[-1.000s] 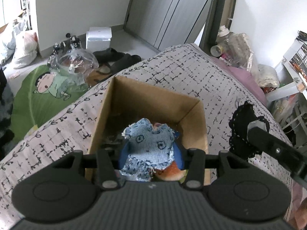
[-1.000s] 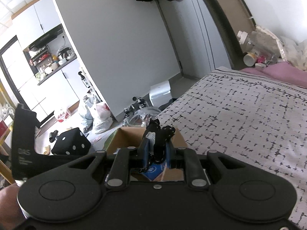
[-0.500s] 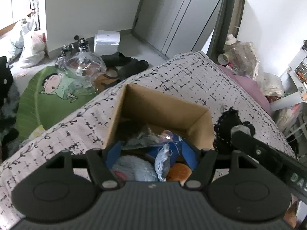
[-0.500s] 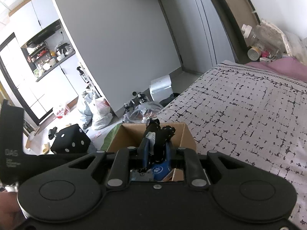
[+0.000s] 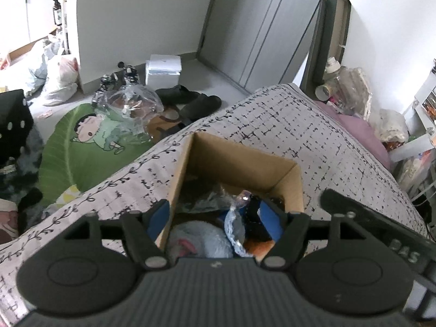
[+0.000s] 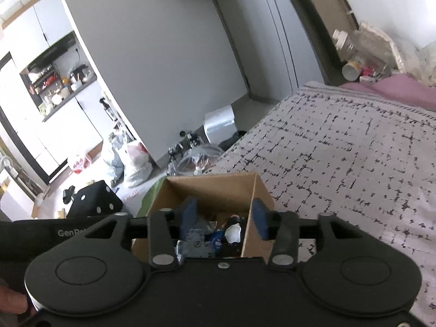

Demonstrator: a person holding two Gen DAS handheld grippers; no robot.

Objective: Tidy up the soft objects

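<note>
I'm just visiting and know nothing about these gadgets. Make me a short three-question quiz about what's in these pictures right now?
1. True or false: the cardboard box sits on the patterned bedspread.
2. Multiple choice: the left hand-held gripper is A) open, B) shut on a toy, C) out of view.
3. Fill in: the right hand-held gripper, jaws apart, hangs over the ____.

Key:
1. True.
2. A; nothing is between its blue pads.
3. Box, which holds the light blue plush and other soft items.

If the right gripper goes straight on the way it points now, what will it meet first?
Probably the soft items in the cardboard box: the open right gripper points into it. Depth is unclear.
</note>
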